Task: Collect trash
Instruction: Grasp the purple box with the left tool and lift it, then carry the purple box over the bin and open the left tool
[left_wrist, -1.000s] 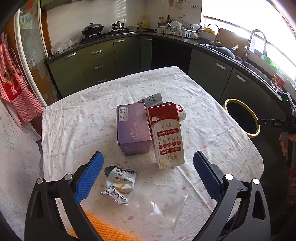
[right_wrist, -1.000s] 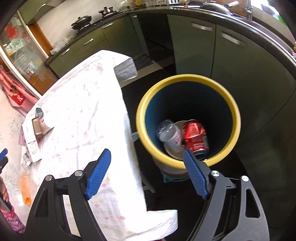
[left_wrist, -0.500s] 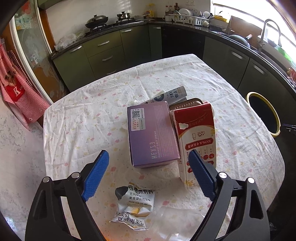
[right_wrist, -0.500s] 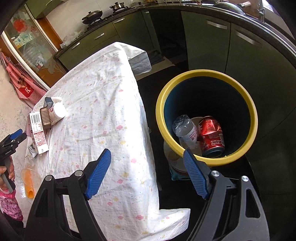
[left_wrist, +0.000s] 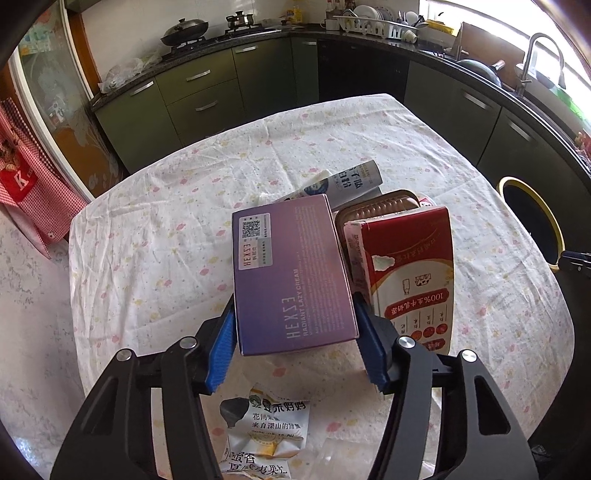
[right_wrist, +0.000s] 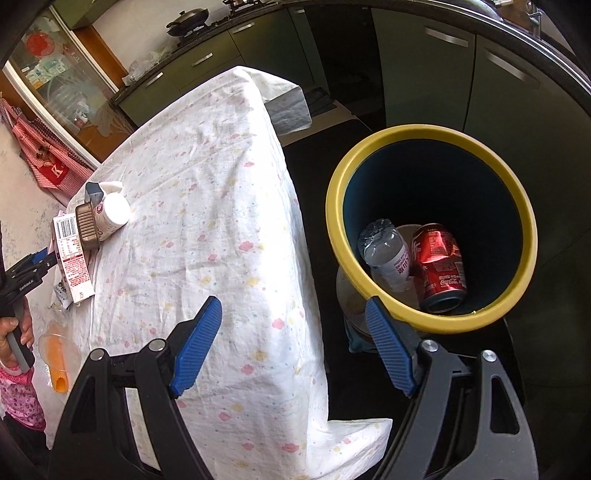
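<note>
Trash is lying partly in the bin (right_wrist: 436, 317) and mostly on the table (left_wrist: 147, 229), so the job looks well short of done. A crushed red can (right_wrist: 439, 266) and a clear plastic bottle (right_wrist: 388, 254) are already resting at the bottom of the yellow-rimmed bin, which is standing on the floor just beside the table's edge. On the flowered tablecloth a purple box (left_wrist: 291, 273) is sitting in the middle, with a red and white milk carton (left_wrist: 410, 280) touching its right side, a brown tray (left_wrist: 380, 206) and a white tube (left_wrist: 347, 181) behind them, and a snack wrapper (left_wrist: 266, 432) near the front edge. By my reading, all of these are waiting to go.

Left tongs (left_wrist: 295, 339) are closing around the near end of the purple box; the blue pads are sitting right at its two sides, the right pad wedged between box and carton. Whether they are pressing yet is hard to tell, and the box is lying flat on the cloth.

Right tongs (right_wrist: 291, 347) are standing wide and holding nothing, hanging above the table's edge and the bin's rim without touching either.
</note>
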